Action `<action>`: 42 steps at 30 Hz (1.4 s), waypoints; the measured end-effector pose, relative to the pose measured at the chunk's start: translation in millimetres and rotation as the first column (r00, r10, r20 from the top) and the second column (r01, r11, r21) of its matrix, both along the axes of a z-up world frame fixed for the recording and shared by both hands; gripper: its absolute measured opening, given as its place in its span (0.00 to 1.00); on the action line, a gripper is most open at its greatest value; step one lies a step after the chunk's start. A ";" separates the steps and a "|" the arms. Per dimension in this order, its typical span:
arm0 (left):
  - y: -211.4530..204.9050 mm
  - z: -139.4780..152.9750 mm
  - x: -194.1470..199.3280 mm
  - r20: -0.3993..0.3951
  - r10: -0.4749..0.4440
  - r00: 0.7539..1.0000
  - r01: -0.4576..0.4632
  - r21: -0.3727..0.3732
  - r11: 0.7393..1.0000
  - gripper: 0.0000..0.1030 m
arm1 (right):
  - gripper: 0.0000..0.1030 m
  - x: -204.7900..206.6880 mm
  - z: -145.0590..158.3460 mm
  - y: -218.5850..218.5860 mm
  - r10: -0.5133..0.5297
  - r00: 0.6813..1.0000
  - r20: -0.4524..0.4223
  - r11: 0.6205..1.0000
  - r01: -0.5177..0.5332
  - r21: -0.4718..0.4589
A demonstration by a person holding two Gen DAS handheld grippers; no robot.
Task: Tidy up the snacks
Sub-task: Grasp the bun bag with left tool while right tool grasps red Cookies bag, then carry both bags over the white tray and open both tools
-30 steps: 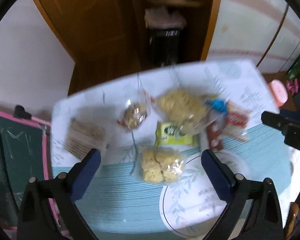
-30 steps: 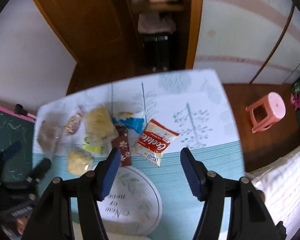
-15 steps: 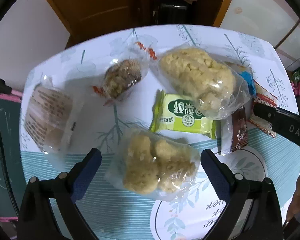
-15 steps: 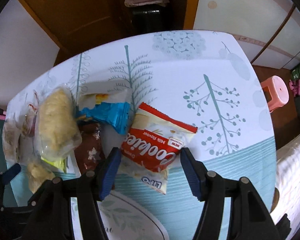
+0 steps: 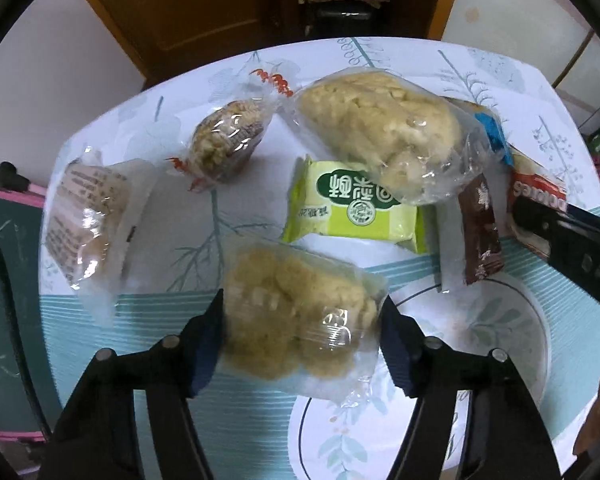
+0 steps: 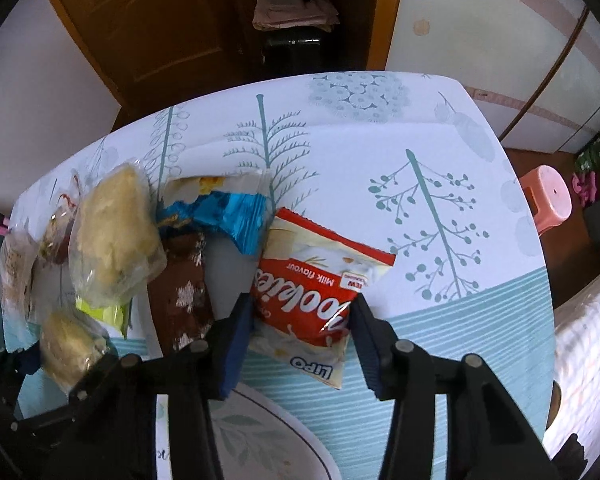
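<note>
Both your grippers have dropped to the worktop [image 6: 440, 128] and their jaws have just been closing. The left gripper [image 5: 302, 344] pinches the clear bag of puffed snacks [image 5: 296, 316], and the right gripper [image 6: 302, 322] pinches the red cookie packet [image 6: 320, 280]. Both look ready to lift to the plate [image 5: 500, 340].

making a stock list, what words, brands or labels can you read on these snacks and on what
"Cookies", "Milk flavour", "NEW", "LiPO": red and white cookie packet.
Large Chinese characters, not legible to me: green packet.
Dense small print, too blurred: clear wrapper at far left.
"BAS", cut off: right gripper's finger.
Lettering on plate: mostly hidden.
</note>
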State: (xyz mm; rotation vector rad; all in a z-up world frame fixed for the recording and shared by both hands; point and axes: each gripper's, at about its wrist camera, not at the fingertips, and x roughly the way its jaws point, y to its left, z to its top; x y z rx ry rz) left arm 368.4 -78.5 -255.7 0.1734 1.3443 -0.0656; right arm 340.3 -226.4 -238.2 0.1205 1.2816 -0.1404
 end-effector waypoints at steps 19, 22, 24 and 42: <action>48.7 229.2 -169.4 0.336 -0.049 0.941 0.080 -0.077 0.994 0.64 | 0.47 -181.0 199.8 17.8 0.087 0.914 0.397 0.992 -0.115 0.047; 63.1 260.3 -214.7 0.408 -0.050 0.912 0.101 -0.105 0.989 0.64 | 0.47 -226.1 225.7 26.5 0.110 0.881 0.461 0.985 -0.159 0.069; 74.3 278.6 -248.5 0.452 -0.043 0.891 0.116 -0.135 0.984 0.64 | 0.47 -253.9 237.1 33.1 0.120 0.861 0.494 0.979 -0.185 0.084; 101.4 217.7 -367.7 0.477 0.063 0.877 0.056 -0.233 0.971 0.65 | 0.48 -386.6 231.4 70.0 0.106 0.808 0.580 0.951 -0.253 0.179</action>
